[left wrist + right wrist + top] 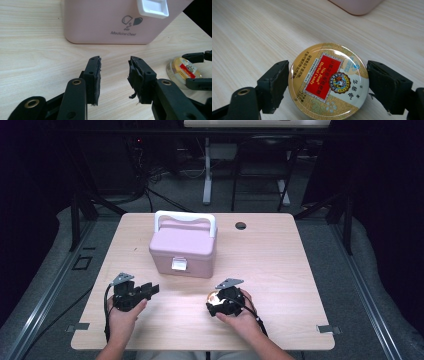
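While the right claw (327,82) bracketed the tin (329,80) without clearly pinching it, the left claw (115,75) gaped empty on open bench (37,50) beside the chest (100,22).

Lighting's pretty uneven here. From the high view the table (280,270) is lit softly from above while everything around it drops into near black, and the whole frame is a bit soft and grainy. Short faint shadows sit under the pink box (182,247). The candy tin (328,80) between the right gripper's (328,86) jaws catches white glare along its rim, sharp label though. Left gripper view goes blurry close to its jaws.
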Available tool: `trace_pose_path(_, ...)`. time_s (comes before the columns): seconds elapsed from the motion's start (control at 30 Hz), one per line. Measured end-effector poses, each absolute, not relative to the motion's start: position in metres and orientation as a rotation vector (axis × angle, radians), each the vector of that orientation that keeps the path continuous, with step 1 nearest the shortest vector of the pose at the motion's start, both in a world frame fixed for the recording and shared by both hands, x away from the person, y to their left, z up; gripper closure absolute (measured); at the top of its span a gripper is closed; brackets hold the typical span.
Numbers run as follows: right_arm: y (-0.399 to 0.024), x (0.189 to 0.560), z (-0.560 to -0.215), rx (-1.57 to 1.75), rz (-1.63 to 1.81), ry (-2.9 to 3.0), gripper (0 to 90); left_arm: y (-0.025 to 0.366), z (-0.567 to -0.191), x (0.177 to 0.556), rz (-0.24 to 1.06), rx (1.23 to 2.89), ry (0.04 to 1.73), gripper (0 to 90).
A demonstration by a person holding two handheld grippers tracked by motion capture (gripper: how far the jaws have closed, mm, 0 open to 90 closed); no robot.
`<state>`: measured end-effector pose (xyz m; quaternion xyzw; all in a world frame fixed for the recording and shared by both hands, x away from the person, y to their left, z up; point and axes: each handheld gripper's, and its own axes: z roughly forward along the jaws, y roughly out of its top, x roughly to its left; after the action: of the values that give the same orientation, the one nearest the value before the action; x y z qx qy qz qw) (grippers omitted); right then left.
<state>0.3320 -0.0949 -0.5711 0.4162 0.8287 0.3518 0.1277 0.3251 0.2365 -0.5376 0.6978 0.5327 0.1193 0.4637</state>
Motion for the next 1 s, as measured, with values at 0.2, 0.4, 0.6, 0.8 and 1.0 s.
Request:
trace_pose_path(0.2, -0.127, 0.335, -0.570, 1.312, 1.007, 2.355, 19.5, 0.241, -0.538, 0.326, 0.299, 1.702, 1.324, 60.9)
trace_pose_path(0.4, -0.169, 0.332, -0.569, 1.396, 0.969, 2.278, 19.5, 0.242, -0.538, 0.327, 0.306, 1.700, 1.328, 60.9)
trace_pose_path(0.6, -0.214, 0.327, -0.569, 1.487, 0.942, 2.181, 19.5, 0.243, -0.537, 0.327, 0.313, 1.697, 1.330, 60.8)
trace_pose_path(0.8, -0.259, 0.320, -0.569, 1.584, 0.915, 2.078, 19.5, 0.244, -0.538, 0.328, 0.316, 1.699, 1.335, 60.8)
trace_pose_path(1.0, -0.278, 0.315, -0.569, 1.624, 0.905, 2.036, 19.3, 0.244, -0.539, 0.329, 0.315, 1.697, 1.341, 60.7)
